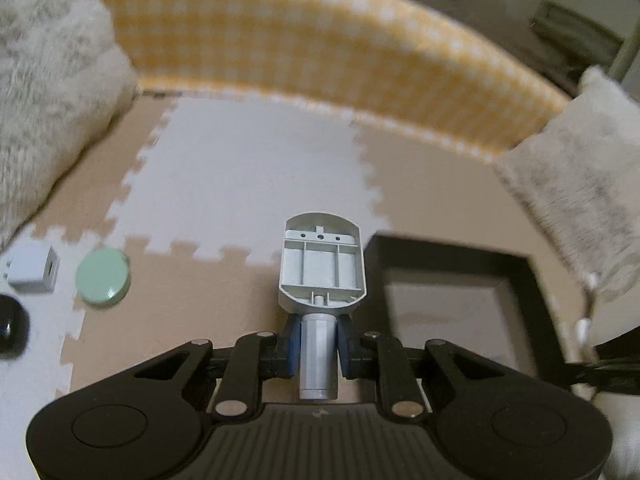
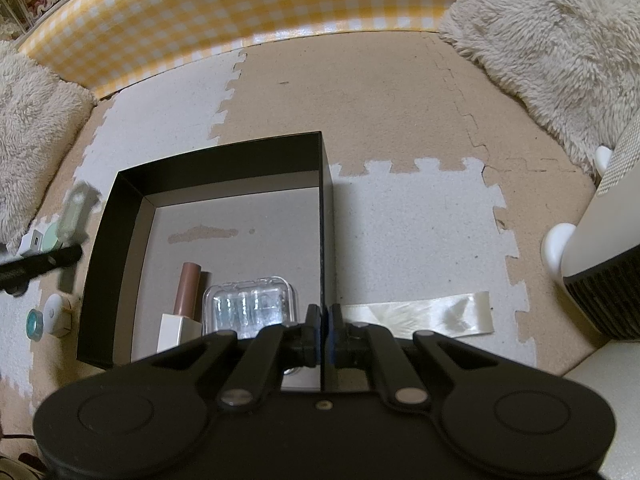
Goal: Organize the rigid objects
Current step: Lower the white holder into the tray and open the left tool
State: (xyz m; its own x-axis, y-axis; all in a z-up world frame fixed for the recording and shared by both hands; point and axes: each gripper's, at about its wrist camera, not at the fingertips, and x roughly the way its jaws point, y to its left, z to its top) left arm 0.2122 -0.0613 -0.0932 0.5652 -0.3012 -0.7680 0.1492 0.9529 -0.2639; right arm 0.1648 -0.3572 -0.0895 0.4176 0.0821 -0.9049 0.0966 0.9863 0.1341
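**Grey part in my left grip, box steadied by my right**

My left hand-held gripper point(image 1: 318, 354) is clamped on the round stem of a grey plastic part point(image 1: 322, 264), gripping the one section narrow enough for the blue pads to pinch. That leaves its wide oval head sticking out ahead, above the foam floor mat point(image 1: 240, 168) and just left of the black box point(image 1: 452, 252), which I judge is where it goes.

The part is a hollow shell, open side facing my camera: ribbed compartments inside, small holes along the far end, and a pale cylindrical stem running back between my pads.

My right hand-held gripper point(image 2: 323, 332) is pinched shut on the box's right wall point(image 2: 326, 216), probably to stop the light box from sliding. A brown tube point(image 2: 186, 288) and a clear case point(image 2: 250, 304) already lie inside. A mint disc point(image 1: 103, 277) and white cube point(image 1: 32, 269) wait on the mat.
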